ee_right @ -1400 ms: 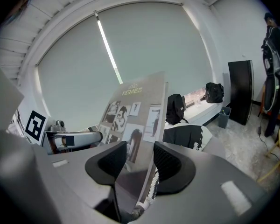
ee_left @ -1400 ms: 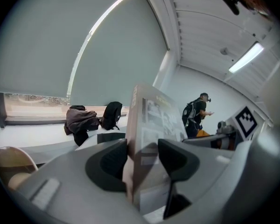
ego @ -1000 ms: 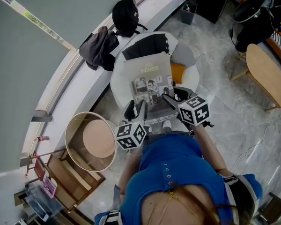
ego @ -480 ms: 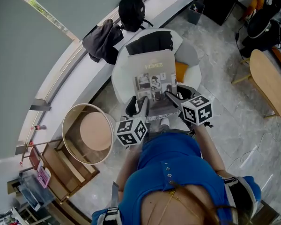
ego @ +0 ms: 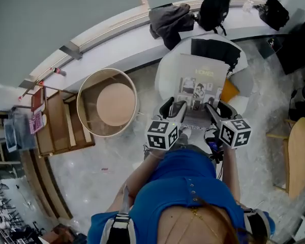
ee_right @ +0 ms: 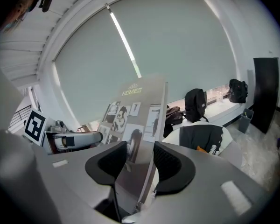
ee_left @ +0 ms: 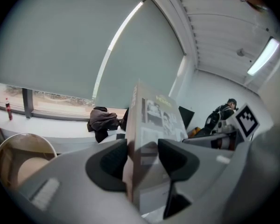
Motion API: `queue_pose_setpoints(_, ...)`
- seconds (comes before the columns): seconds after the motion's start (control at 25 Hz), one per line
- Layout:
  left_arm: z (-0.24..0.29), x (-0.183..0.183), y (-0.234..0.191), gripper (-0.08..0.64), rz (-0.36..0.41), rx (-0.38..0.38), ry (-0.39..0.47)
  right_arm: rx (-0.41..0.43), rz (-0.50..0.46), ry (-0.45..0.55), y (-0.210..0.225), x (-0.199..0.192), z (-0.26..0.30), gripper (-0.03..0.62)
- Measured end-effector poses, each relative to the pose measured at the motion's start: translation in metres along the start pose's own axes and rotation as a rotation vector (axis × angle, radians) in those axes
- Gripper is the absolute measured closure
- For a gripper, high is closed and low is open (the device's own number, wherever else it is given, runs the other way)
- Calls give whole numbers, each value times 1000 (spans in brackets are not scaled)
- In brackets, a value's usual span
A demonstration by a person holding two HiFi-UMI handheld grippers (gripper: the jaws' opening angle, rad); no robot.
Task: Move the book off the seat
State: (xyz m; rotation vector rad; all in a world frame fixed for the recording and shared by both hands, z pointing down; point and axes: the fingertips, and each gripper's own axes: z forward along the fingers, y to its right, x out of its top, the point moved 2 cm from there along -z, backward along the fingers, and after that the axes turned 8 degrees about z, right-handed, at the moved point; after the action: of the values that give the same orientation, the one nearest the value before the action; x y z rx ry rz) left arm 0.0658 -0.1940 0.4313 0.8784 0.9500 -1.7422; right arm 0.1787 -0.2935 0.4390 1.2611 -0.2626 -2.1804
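Within left tongs (ee_left: 141, 157) and right tongs (ee_right: 139, 160), book (ego: 201, 80) edge-on.

Both tongs, left (ego: 174, 106) and right (ego: 217, 108), grip the book (ego: 201, 80), so no gap is free between their jaws. Just past the book, the chair (ego: 165, 80) fills the way ahead, with a black cloth (ego: 213, 50) on its back. Behind it runs the counter (ego: 122, 42), where a jacket (ego: 170, 19) and a backpack (ego: 215, 9) take up room. Left of the chair stands a tub (ego: 80, 98), with a wooden rack (ego: 53, 118) beyond. Open floor (ego: 107, 161) lies left of the person. A wooden table (ego: 297, 156) stands well apart on the right.
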Motion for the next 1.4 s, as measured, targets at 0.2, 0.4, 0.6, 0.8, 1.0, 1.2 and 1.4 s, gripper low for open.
queue_pose_setpoints(0.2, -45, -7, -65, 356, -72, 115, 35, 100, -82, -66, -62, 0, 50, 407)
queue_pose_setpoints(0.4, -108, -20, -134, 356, -154, 248, 95, 210, -189, -131, -145, -9, 101, 407)
queue_pose_setpoints(0.6, -185, -42, -219, 356, -209, 326, 126, 278, -249, -178, -247, -36, 153, 407)
queue_pose_setpoints(0.8, -273, -64, -313, 356, -231, 376, 133, 321, -270, -203, -363, -73, 204, 407)
queue_pose_setpoints(1.0, -361, -80, -408, 356, -251, 443, 144, 380, -293, -222, -480, -104, 258, 405)
queue_pose_setpoints(1.2, -418, -97, -455, 357, -296, 500, 164, 421, -345, -252, -551, -126, 284, 405)
queue_pose_setpoints(1.4, -449, -106, -489, 357, -344, 566, 188, 461, -398, -291, -595, -134, 308, 405)
